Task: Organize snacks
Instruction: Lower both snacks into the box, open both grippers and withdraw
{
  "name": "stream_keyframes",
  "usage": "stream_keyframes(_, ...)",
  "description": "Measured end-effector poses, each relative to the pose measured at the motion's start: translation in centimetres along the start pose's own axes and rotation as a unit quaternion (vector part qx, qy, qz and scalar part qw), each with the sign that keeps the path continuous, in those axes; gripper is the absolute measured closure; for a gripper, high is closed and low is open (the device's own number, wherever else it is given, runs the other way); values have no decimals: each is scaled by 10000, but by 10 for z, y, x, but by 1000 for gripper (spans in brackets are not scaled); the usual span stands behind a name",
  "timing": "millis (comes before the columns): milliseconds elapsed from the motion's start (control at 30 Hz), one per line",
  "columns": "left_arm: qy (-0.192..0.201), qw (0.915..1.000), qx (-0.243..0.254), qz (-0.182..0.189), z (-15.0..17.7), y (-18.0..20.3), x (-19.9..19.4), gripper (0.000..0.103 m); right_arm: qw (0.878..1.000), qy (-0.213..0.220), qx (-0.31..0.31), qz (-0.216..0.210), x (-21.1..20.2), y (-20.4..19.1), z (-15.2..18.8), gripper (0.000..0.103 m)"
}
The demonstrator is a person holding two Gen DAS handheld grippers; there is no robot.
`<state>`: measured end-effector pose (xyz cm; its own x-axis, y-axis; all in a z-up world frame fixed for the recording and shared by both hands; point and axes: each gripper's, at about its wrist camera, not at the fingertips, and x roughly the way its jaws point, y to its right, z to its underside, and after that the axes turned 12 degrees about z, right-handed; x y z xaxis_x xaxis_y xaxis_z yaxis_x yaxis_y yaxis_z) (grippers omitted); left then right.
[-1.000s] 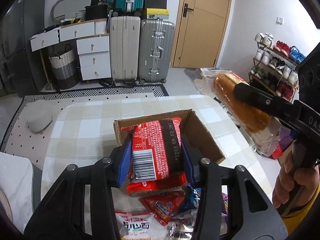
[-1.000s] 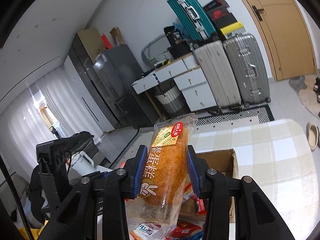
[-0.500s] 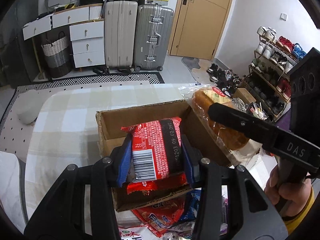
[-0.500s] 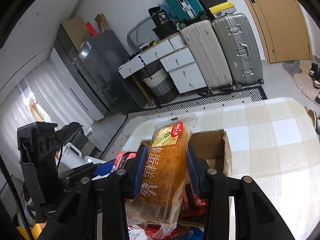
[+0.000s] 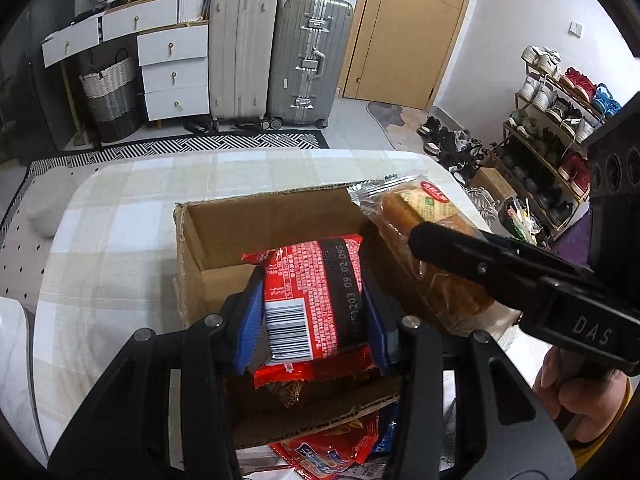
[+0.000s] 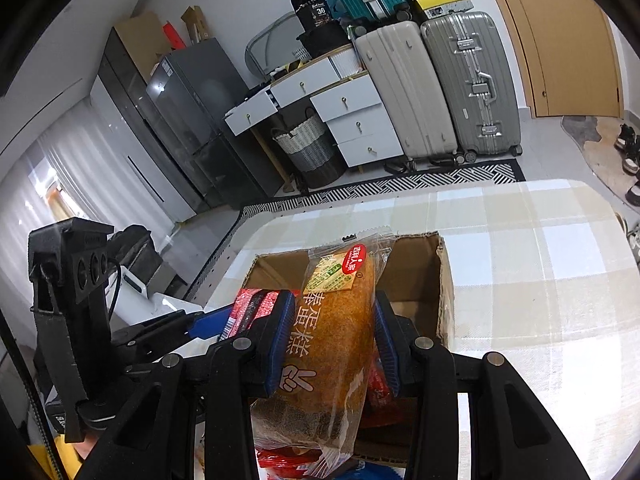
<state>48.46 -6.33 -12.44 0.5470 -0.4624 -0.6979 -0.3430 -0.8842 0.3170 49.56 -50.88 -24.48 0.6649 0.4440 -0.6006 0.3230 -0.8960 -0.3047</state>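
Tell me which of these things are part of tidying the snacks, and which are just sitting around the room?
Part of the job:
- red snack packet, clamped in the left gripper
- wrapped egg cake, clamped in the right gripper
- cardboard box
- loose snack packets in front of the box

Just lying about:
- suitcases
- white drawers
- woven basket
- shoe rack
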Motion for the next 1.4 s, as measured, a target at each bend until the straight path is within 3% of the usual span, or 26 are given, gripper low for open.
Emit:
stream_keyframes(533, -41, 10000, 12, -30, 15, -7, 13, 61, 9997, -203, -50, 136, 18, -2, 3, 63)
stream_keyframes(600, -51, 10000, 5, -6, 18, -6, 10, 58, 9997, -214, -46, 148, 19, -2, 4, 63)
stream_keyframes(667, -53, 10000, 29, 5, 20, -6, 6, 43, 9996, -231, -54, 183, 20, -2, 5, 63)
stream_keyframes(967, 42, 9998, 109, -131, 28, -1, -13, 28, 9995, -216, -53, 243, 23, -4, 3, 63)
stream_keyframes(1267, 209, 9997, 46, -154, 31, -1, -43, 25, 9984, -177, -267, 467, 24, -12, 4, 62)
stream_keyframes(1333, 229, 9996, 53, -169, 32, -2, -50, 25, 9982, -108, -289, 510, 21, -13, 3, 53)
stream_keyframes(1400, 248, 9995, 59, -175, 34, 0, -57, 25, 9978, -61, -323, 569, 17, -15, 2, 53)
